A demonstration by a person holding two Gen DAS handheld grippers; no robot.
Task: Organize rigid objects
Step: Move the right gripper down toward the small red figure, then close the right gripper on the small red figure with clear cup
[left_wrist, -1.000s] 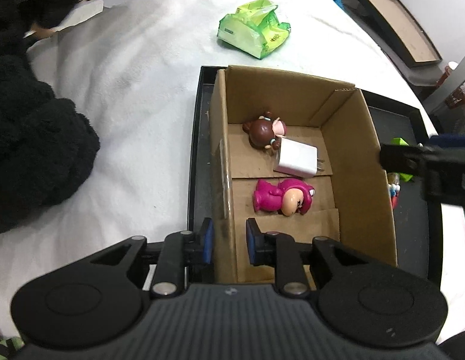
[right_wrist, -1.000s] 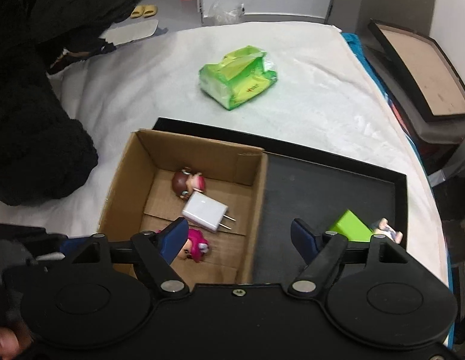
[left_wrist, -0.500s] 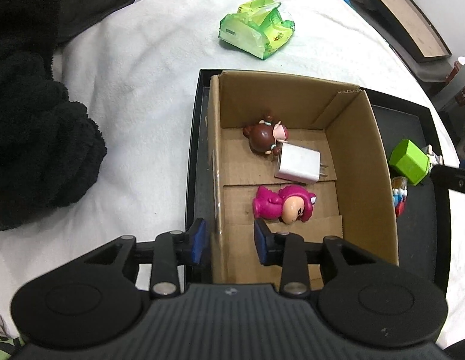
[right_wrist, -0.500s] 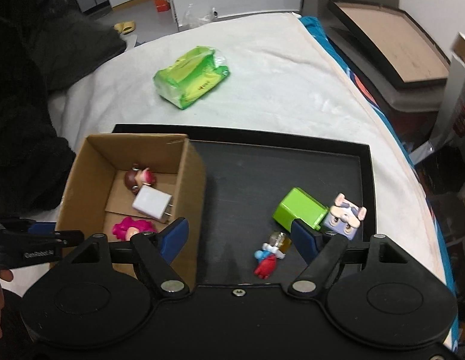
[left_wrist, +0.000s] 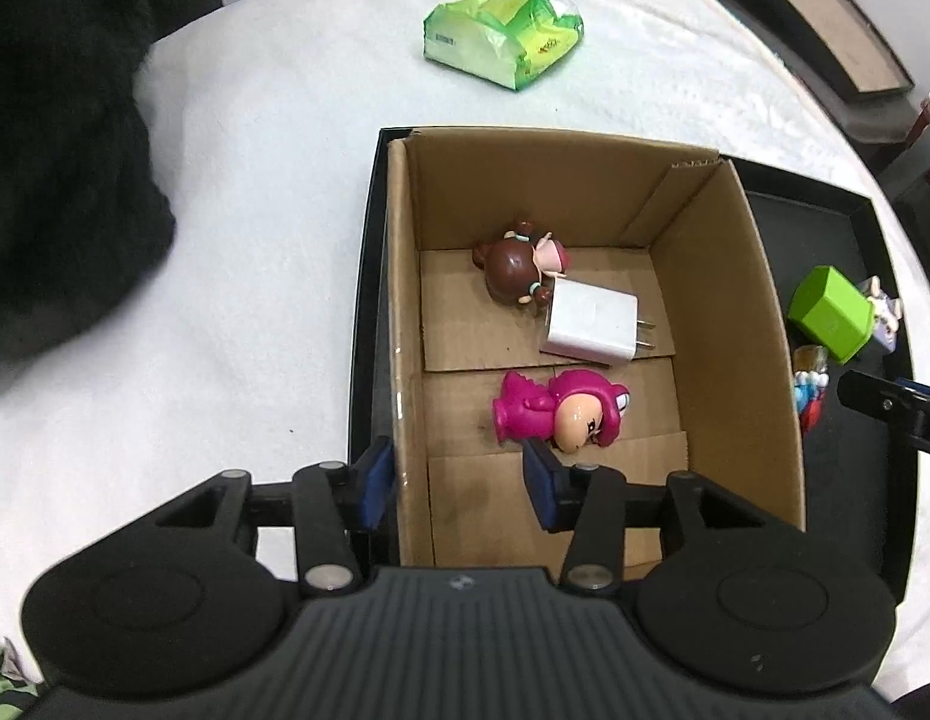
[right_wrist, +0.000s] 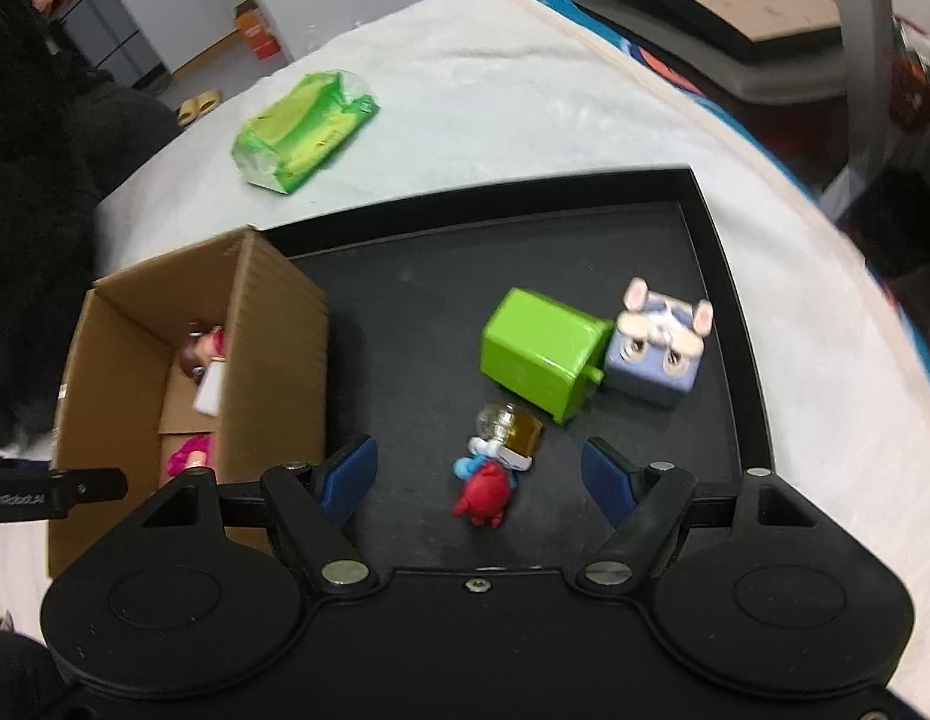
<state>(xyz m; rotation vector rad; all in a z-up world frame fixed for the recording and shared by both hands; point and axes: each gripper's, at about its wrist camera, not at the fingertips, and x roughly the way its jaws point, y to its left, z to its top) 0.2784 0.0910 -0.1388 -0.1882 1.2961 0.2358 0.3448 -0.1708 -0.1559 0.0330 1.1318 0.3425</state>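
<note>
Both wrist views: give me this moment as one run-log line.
left gripper: jaws just opening, astride cardboard box wall | right gripper: open above red figure | in box: three items | black tray: three left

A white-covered bed bears a black tray and green packet.

The left wrist view looks steeply down from close above the cardboard box, filling its centre, with the black tray toward three o'clock. The right wrist view looks down from close over the tray, box at nine o'clock. Both share box, tray and the green packet toward twelve o'clock.
</note>
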